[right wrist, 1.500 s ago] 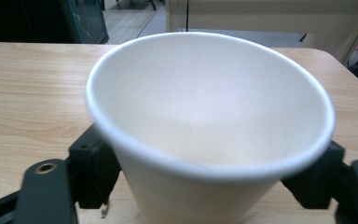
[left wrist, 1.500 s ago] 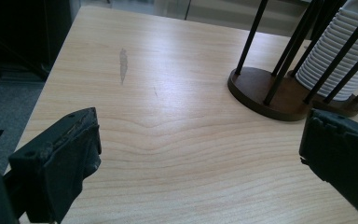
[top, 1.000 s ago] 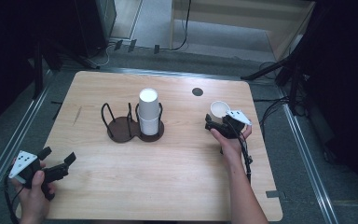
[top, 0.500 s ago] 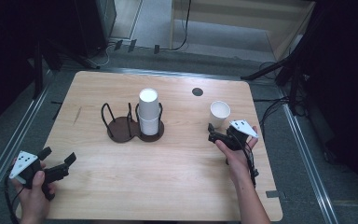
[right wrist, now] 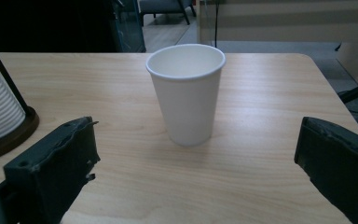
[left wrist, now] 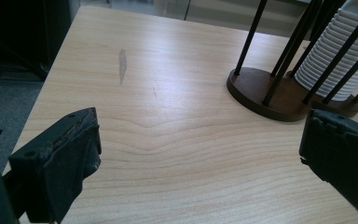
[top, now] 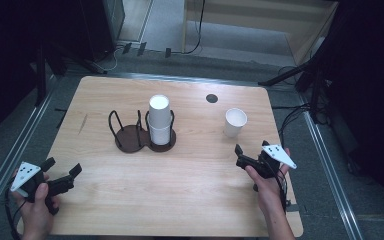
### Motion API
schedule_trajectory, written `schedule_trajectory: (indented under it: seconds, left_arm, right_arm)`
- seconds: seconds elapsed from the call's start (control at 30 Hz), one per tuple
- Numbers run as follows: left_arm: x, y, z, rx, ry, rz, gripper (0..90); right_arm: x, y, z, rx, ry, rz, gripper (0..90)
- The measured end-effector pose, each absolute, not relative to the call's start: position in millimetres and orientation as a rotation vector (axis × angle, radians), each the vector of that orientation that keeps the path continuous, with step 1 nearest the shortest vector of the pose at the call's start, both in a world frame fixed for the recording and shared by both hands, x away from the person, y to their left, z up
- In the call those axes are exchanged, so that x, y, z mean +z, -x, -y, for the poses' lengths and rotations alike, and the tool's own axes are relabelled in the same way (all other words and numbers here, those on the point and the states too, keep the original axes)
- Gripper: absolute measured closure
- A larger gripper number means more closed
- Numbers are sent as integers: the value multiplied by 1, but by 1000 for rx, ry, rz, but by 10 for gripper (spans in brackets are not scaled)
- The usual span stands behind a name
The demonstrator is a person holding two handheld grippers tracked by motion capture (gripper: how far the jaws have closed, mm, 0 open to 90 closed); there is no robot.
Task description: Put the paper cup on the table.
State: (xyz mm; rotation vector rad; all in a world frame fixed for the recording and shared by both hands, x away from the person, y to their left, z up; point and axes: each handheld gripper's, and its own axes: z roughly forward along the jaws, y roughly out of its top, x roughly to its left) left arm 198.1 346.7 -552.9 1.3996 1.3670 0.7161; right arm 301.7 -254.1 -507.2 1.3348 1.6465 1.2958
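Tipping is my worry: the paper cup (right wrist: 186, 91) stands alone on the bench (top: 180, 200), seemingly empty, ahead of my right hand-held gripper (right wrist: 191, 186), whose jaws gape apart; a hasty nudge topples it.

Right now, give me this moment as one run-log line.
right gripper: open, short of upright paper cup | left gripper: open, idle near table edge | cup stack: in holder

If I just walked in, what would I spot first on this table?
Probably the single white paper cup, standing upright and alone on the right part of the wooden table, just ahead of the open right gripper. Next, the tall stack of white cups in the dark wire holder at the middle. The left gripper waits open near the front left corner.
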Motion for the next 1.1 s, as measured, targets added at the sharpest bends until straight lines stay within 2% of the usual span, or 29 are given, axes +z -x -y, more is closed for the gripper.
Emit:
schedule_trajectory:
  seconds: [0.47, 1.1]
  left_arm:
    - [-553, -198, -347, 717, -1396, -1369, 0]
    - [-553, -197, -347, 718, -1393, -1371, 0]
  right_arm:
    - [-530, -265, 289, 1245, -1385, -1626, 0]
    - [-539, -223, 327, 1159, -1395, -1558, 0]
